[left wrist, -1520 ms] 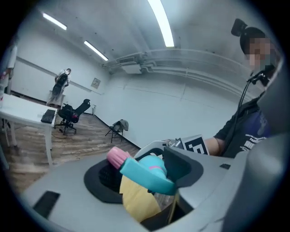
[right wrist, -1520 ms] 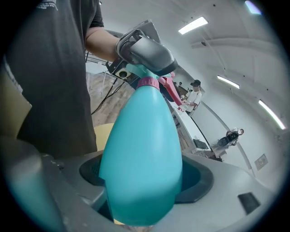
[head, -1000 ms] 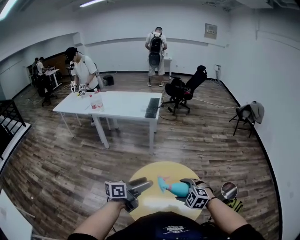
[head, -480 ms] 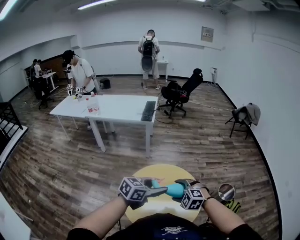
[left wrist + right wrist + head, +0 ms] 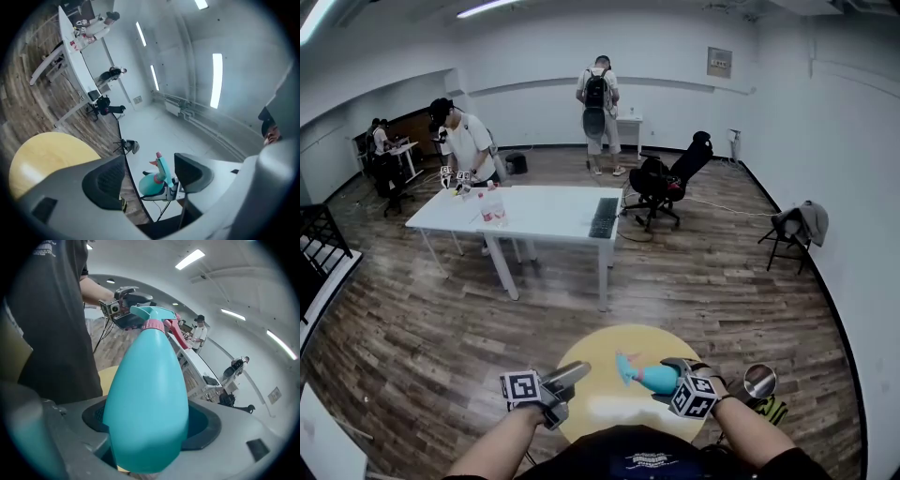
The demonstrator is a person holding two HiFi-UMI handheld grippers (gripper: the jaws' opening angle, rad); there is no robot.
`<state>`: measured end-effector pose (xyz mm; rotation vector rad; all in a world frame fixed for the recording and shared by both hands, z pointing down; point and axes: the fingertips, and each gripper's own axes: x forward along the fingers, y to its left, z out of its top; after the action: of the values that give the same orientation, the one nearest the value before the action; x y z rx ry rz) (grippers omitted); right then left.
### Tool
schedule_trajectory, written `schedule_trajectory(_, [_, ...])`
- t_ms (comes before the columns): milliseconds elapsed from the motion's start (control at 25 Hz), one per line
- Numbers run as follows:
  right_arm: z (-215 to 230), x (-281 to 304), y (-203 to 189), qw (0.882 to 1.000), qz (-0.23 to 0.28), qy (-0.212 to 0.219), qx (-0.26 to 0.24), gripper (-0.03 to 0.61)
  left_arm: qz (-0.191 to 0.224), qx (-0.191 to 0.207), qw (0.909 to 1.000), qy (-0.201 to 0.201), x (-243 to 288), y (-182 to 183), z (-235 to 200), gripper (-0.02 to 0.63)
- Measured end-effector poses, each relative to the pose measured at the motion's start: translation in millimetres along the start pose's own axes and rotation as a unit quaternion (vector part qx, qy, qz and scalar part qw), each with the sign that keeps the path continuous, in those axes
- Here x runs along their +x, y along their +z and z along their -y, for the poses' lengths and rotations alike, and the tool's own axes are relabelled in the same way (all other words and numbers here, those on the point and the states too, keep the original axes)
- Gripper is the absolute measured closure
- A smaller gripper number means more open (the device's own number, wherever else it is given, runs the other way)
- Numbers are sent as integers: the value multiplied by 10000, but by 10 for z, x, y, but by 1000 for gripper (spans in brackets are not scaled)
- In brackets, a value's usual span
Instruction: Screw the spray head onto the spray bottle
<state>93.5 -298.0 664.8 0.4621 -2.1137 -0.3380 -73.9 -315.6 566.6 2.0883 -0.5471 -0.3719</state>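
A teal spray bottle [image 5: 654, 376] lies tilted over the round yellow table [image 5: 609, 410], with my right gripper [image 5: 667, 386] shut on its body. The right gripper view shows the bottle [image 5: 147, 399] filling the jaws of that gripper [image 5: 150, 425]. The teal spray head [image 5: 157, 315], with pink collar and trigger, sits on the neck and points left. My left gripper [image 5: 572, 373] hovers apart to the left of the head. Its jaws have just been opening and nothing is between them. In the left gripper view the bottle [image 5: 157, 180] shows far off beyond the open gripper [image 5: 147, 176].
A long white table [image 5: 544, 211] with bottles and a keyboard stands across the wooden floor, a person working at its far end. Behind it are a black office chair [image 5: 670, 178] and another person. A folding chair with a jacket [image 5: 797, 230] is at the right wall.
Half a second ago my left gripper was close against the spray head. It has drawn back to the left. The right gripper and bottle have stayed in place.
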Motion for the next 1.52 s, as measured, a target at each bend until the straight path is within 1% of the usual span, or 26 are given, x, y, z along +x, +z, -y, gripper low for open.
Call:
schedule_trajectory(80, [-31,39,120,9995,-52,22,-325,176,-706,370,9968,-23,269,-212,86,255])
schedule_trajectory(160, [-57,80,271,9983,-60,33,-586,176,-1481,1202,9816,-63,573,-433,237,258])
schedule_trajectory(200, [-51,88,310,9977,-86,-3,-668,176,-1797,1730,9684,-67,681,-514,311,356])
schedule_trajectory(280, [-29,55,273,9964,-209,-92,-819,176,-2375,2635,9349,-6,771,-647,365,376])
schedule_trajectory(320, [-37,25,226,9954,-292,-102,-905,176,-2644,2915,9193,10,776,-722,363,373])
schedule_trajectory(360, [-53,-1,181,9945,-365,-96,-974,176,-2840,3069,9084,-9,776,-788,363,373])
schedule_trajectory(400, [-69,-17,147,9940,-420,-88,-1007,177,-2964,3144,9018,-43,777,-834,369,373])
schedule_trajectory(480, [-98,-21,117,9941,-473,-72,-971,178,-3056,3203,8966,-67,775,-871,379,373])
schedule_trajectory(520, [-114,-18,117,9949,-452,-41,-905,179,-3014,3146,9001,-63,776,-867,381,371])
schedule_trajectory(560, [-126,-17,131,9960,-382,19,-804,179,-2881,2970,9104,-78,782,-843,389,371])
schedule_trajectory(600, [-131,-19,162,9974,-254,102,-667,179,-2634,2646,9276,-141,790,-792,411,368])
schedule_trajectory(680, [-125,-27,267,9991,109,283,-304,179,-1847,1643,9680,-427,765,-612,488,359])
schedule_trajectory(720, [-113,-29,312,9989,289,348,-75,178,-1350,1103,9830,-576,705,-493,511,345])
schedule_trajectory(760, [-90,-29,326,9982,434,374,179,179,-818,607,9926,-654,602,-360,494,288])
schedule_trajectory(840, [-37,-35,236,9967,501,323,543,178,98,-205,9980,-587,306,-128,328,255])
schedule_trajectory(880, [-27,-38,155,9972,413,279,567,178,384,-426,9972,-487,147,-47,211,242])
schedule_trajectory(960, [-35,-33,28,9987,190,226,417,178,608,-502,9966,-237,-98,47,0,242])
schedule_trajectory(1080, [-74,11,27,9998,20,212,62,178,282,-278,9988,-296,-50,1,-3,242])
schedule_trajectory(1160, [-123,61,155,9994,-5,214,-258,178,-331,33,9982,-499,248,-190,180,242])
schedule_trajectory(1200, [-149,89,241,9989,-3,223,-415,178,-758,346,9954,-468,406,-339,228,242])
schedule_trajectory(1240, [-170,119,315,9982,-11,236,-557,178,-1219,805,9884,-419,548,-501,269,246])
schedule_trajectory(1280, [-177,143,353,9974,-45,241,-683,177,-1653,1359,9760,-397,662,-650,322,331])
schedule_trajectory(1320, [-174,154,344,9966,-94,240,-785,178,-2022,1891,9602,-383,741,-769,369,385])
schedule_trajectory(1360, [-173,147,305,9960,-136,258,-846,176,-2330,2303,9441,-375,785,-858,396,384])
schedule_trajectory(1440, [-208,103,213,9952,-218,342,-893,175,-2801,2817,9169,-396,803,-994,414,367])
schedule_trajectory(1520, [-245,84,149,9941,-322,391,-961,178,-3093,3116,8976,-390,793,-1096,401,368])
